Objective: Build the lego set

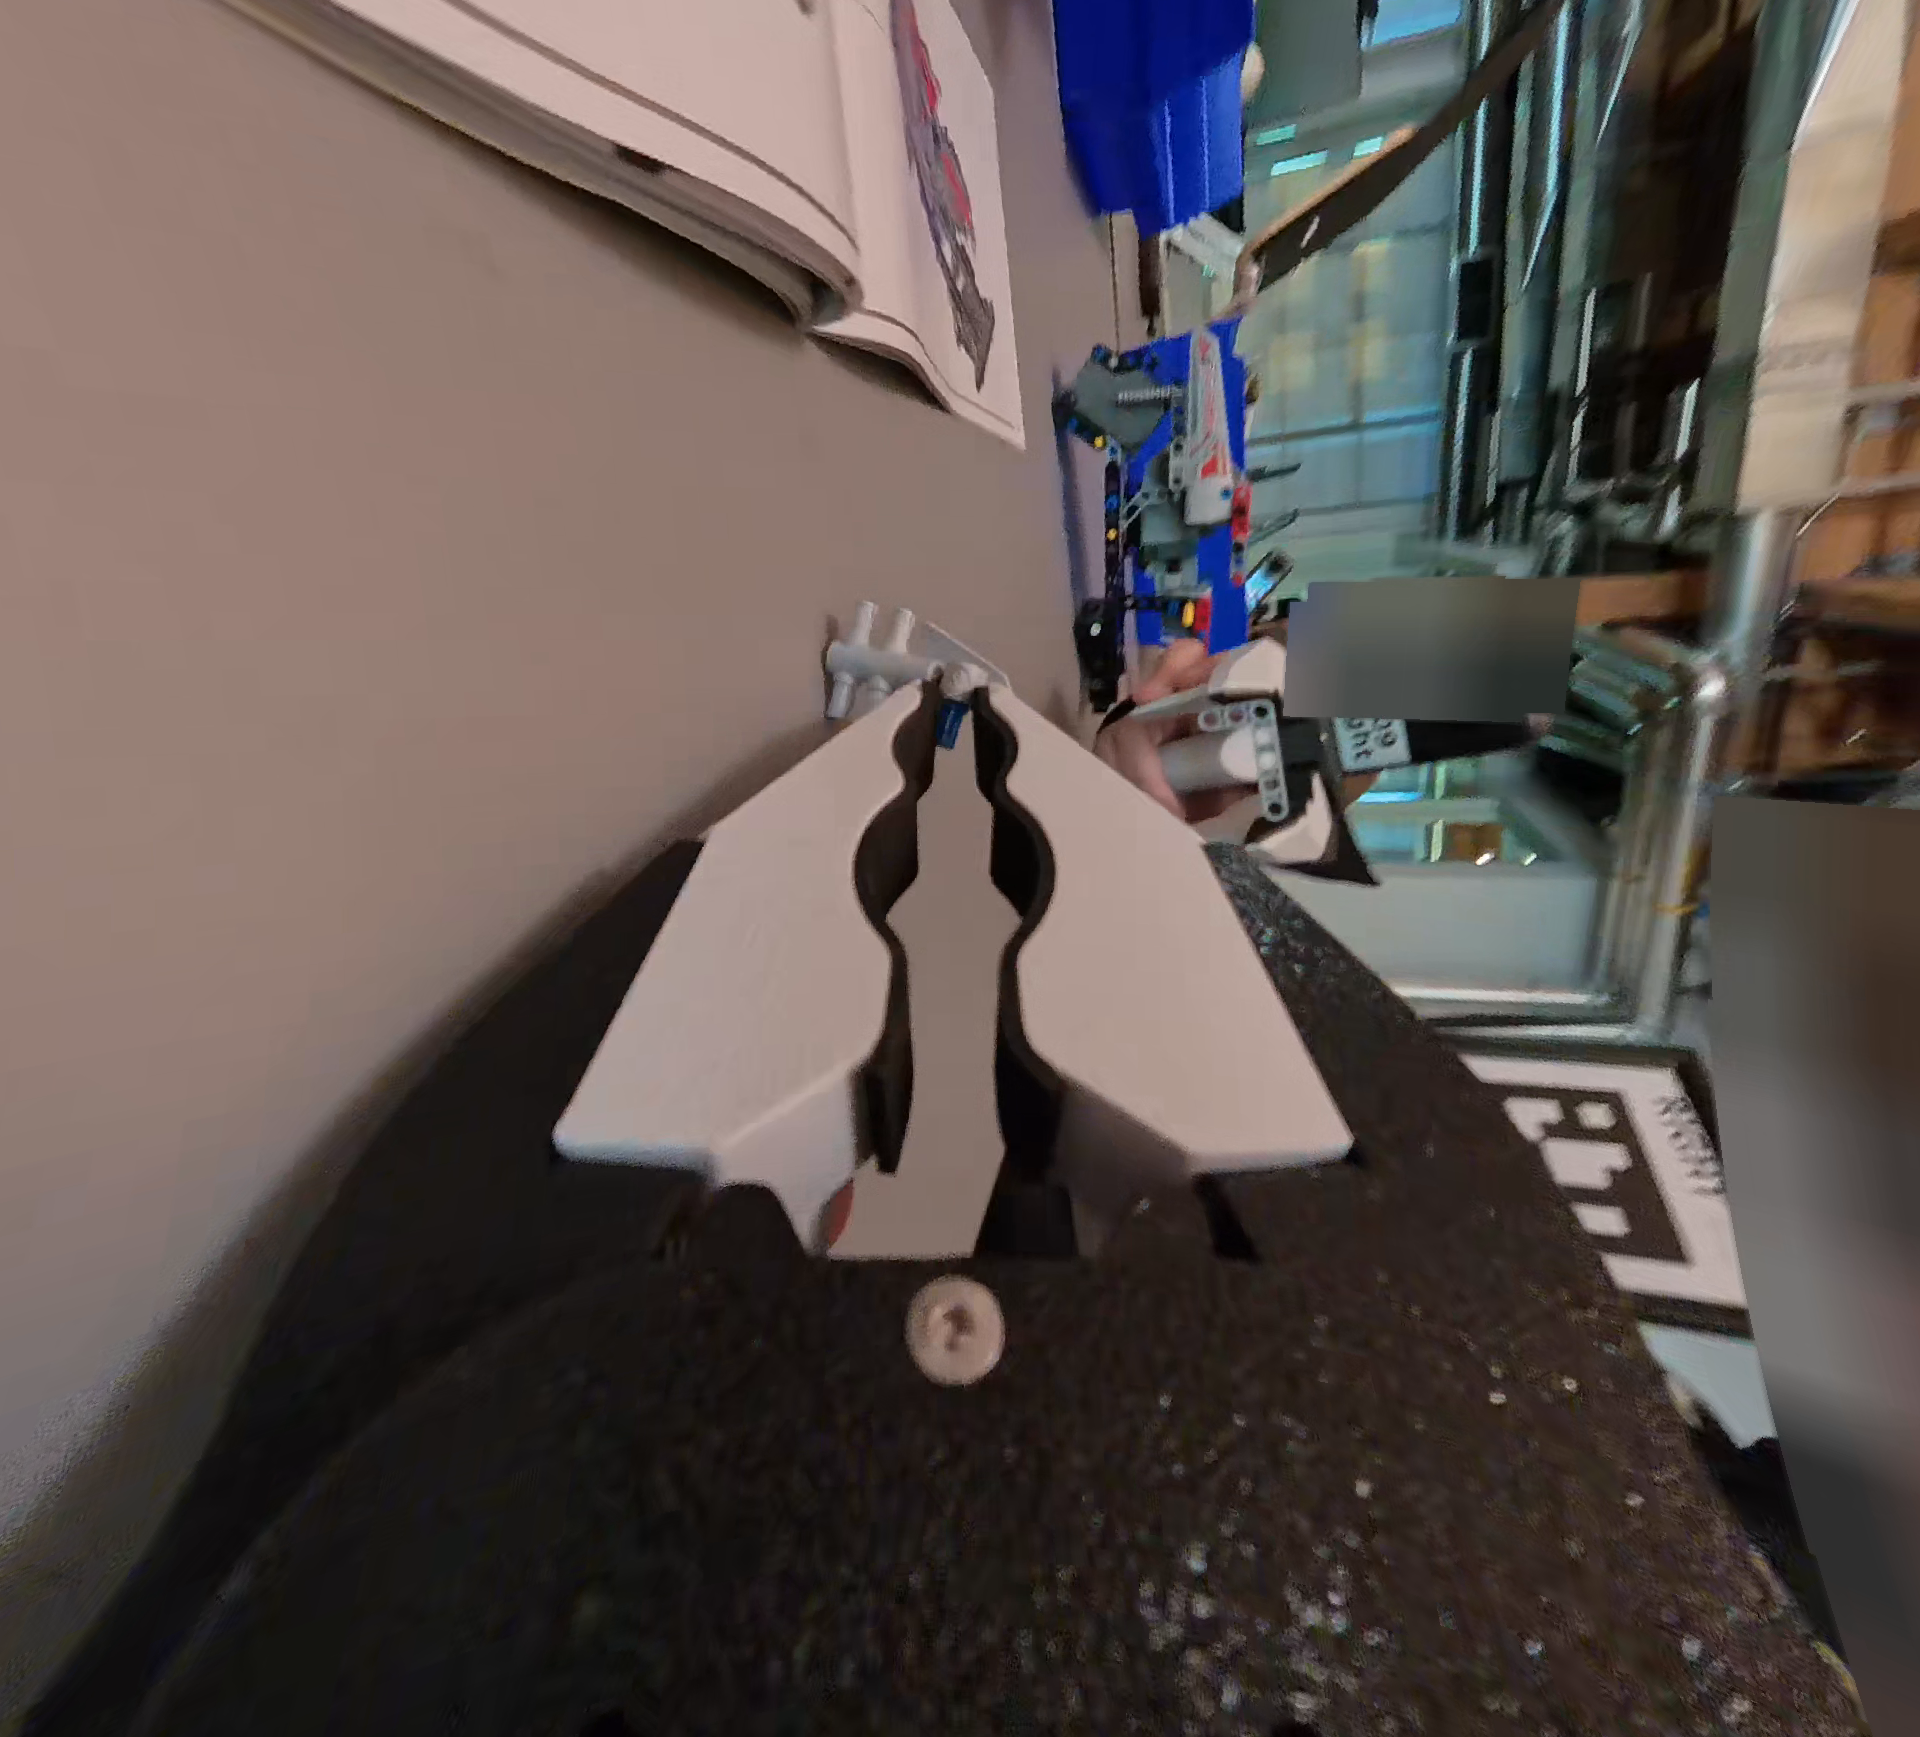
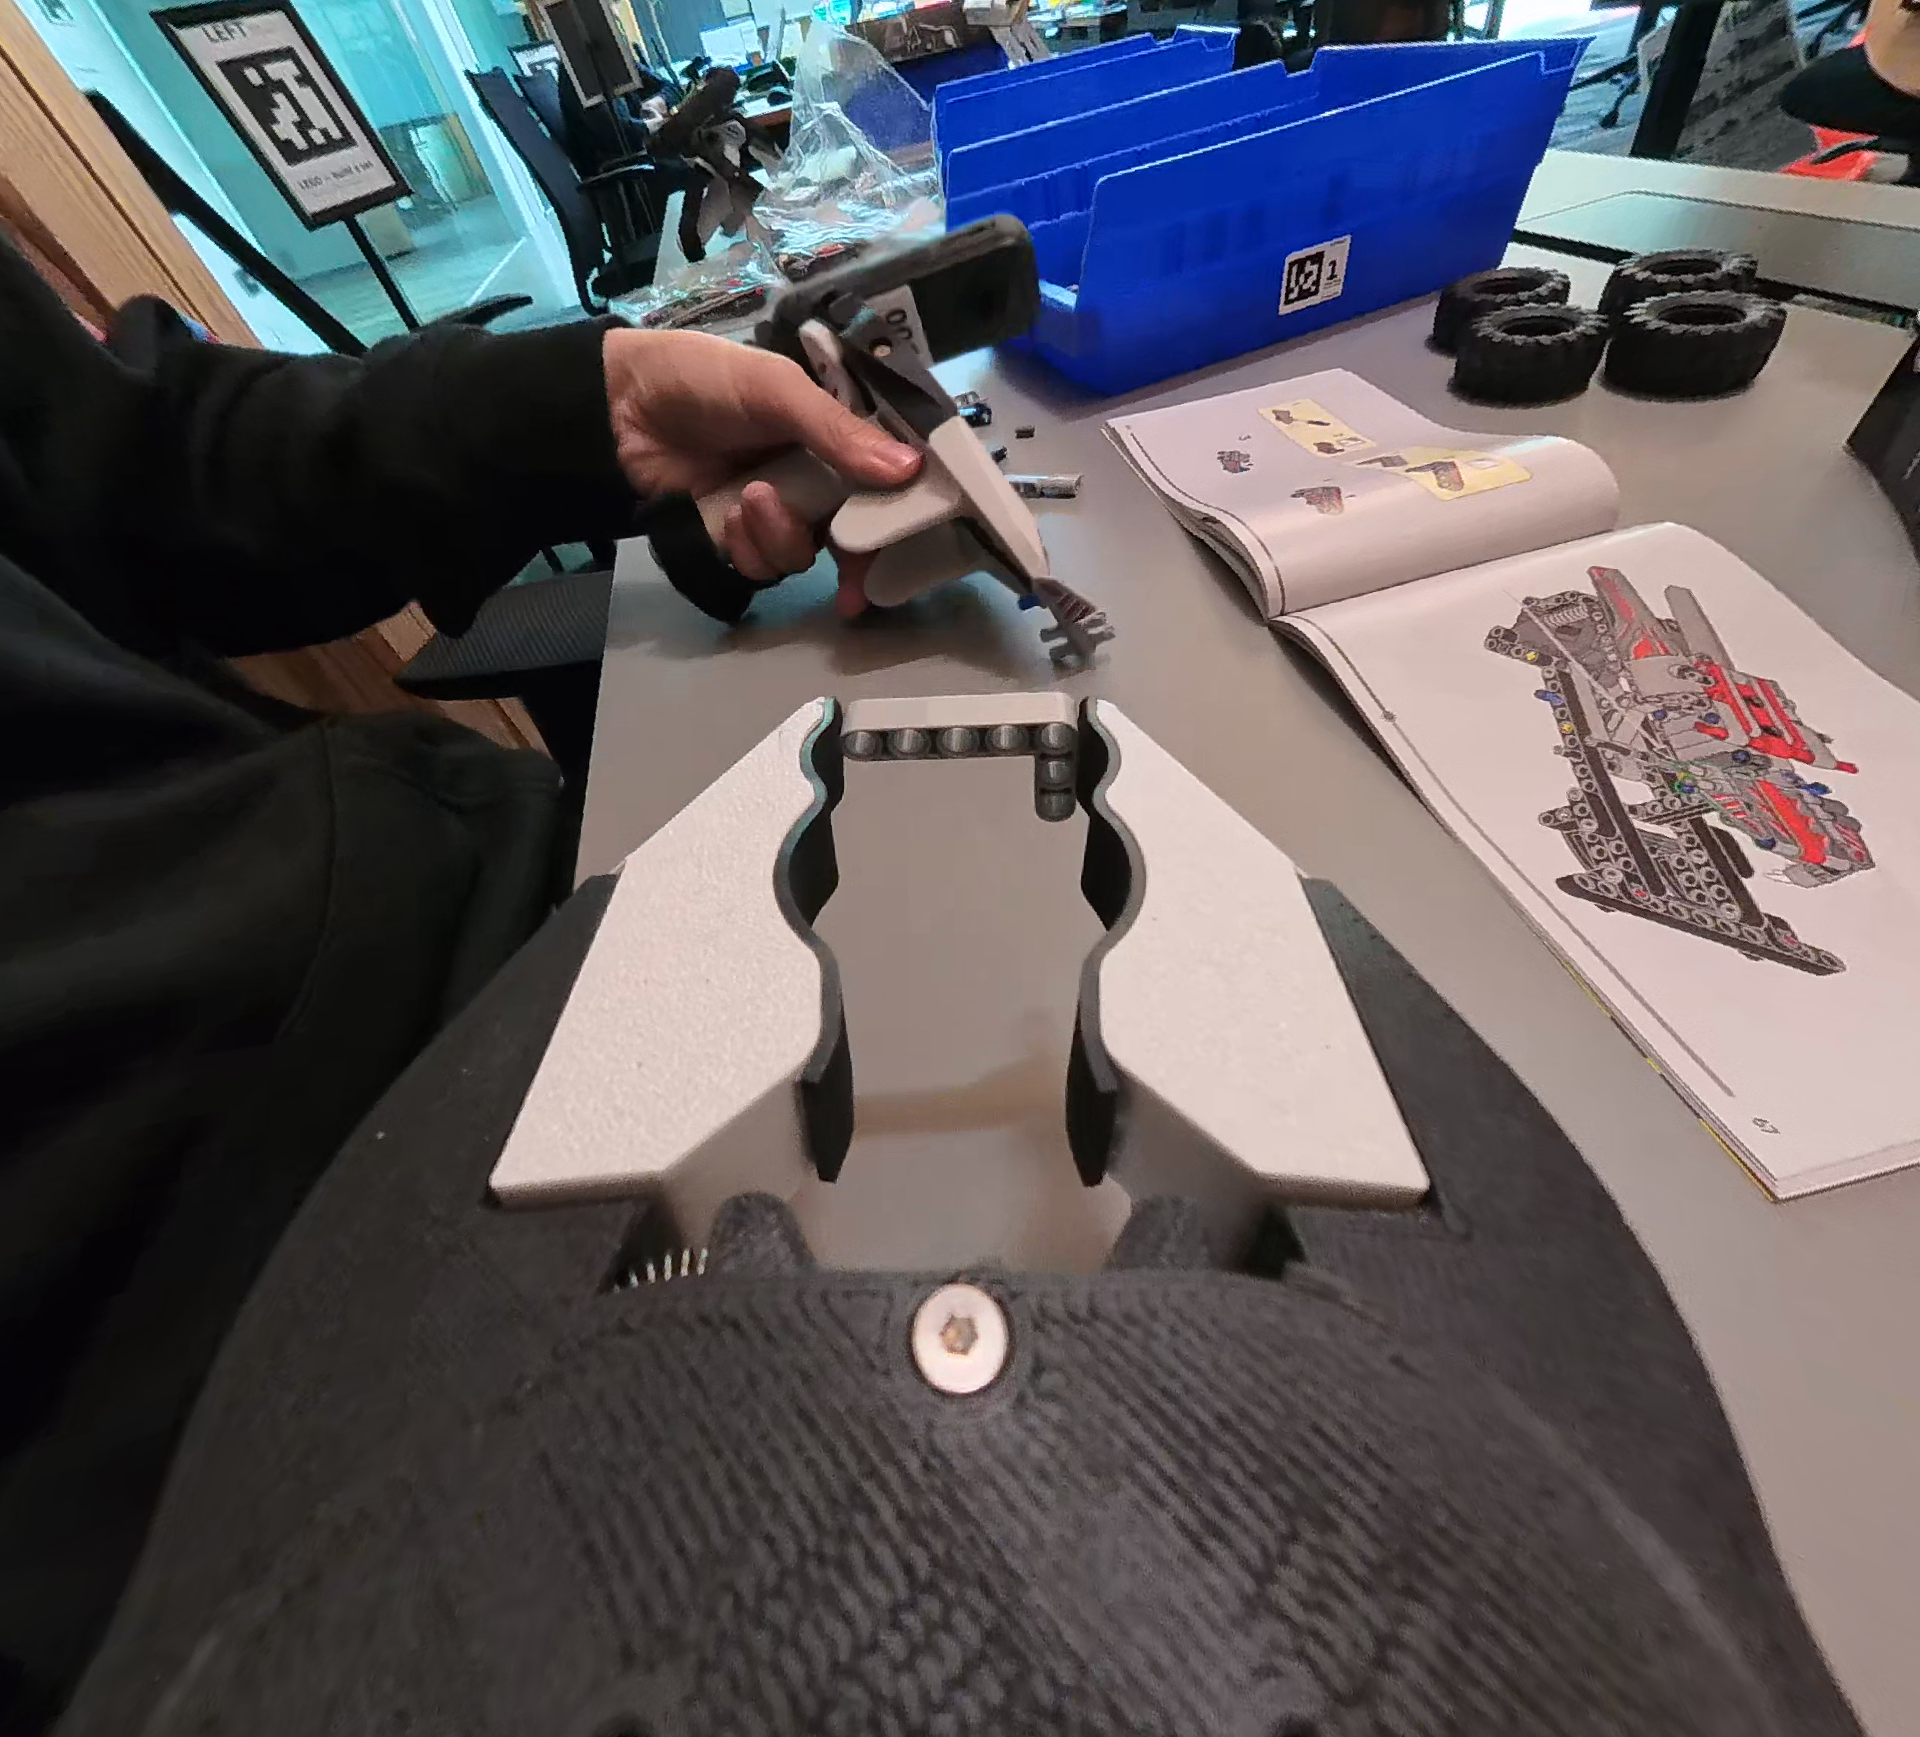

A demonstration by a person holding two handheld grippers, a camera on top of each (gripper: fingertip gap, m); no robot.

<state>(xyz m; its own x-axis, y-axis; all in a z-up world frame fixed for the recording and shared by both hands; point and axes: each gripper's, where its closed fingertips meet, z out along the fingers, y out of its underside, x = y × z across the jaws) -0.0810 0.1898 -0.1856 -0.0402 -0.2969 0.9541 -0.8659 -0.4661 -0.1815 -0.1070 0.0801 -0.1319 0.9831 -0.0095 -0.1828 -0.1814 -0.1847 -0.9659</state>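
My right gripper (image 2: 958,723) is shut on a grey L-shaped beam (image 2: 951,740), held across its fingertips above the grey table (image 2: 1247,711). My left gripper (image 1: 954,700) is nearly closed on a small light grey connector piece (image 1: 878,657) with a blue pin (image 1: 948,723), low over the table (image 1: 312,544). In the right wrist view the left gripper (image 2: 1044,594) is held by a hand, tilted down, with the connector (image 2: 1075,638) at its tips. The right gripper (image 1: 1247,752) with its beam also shows in the left wrist view. A partly built blue, grey and red model (image 1: 1169,482) stands beyond.
An open instruction book (image 2: 1558,700) lies to the right of both grippers. A blue bin (image 2: 1247,191) stands at the back, with several black tyres (image 2: 1600,326) to its right. Small loose parts (image 2: 1039,482) lie behind the left gripper. Plastic bags (image 2: 842,129) sit at the back left. My right fingertips sit around 12 centimeters from my left ones.
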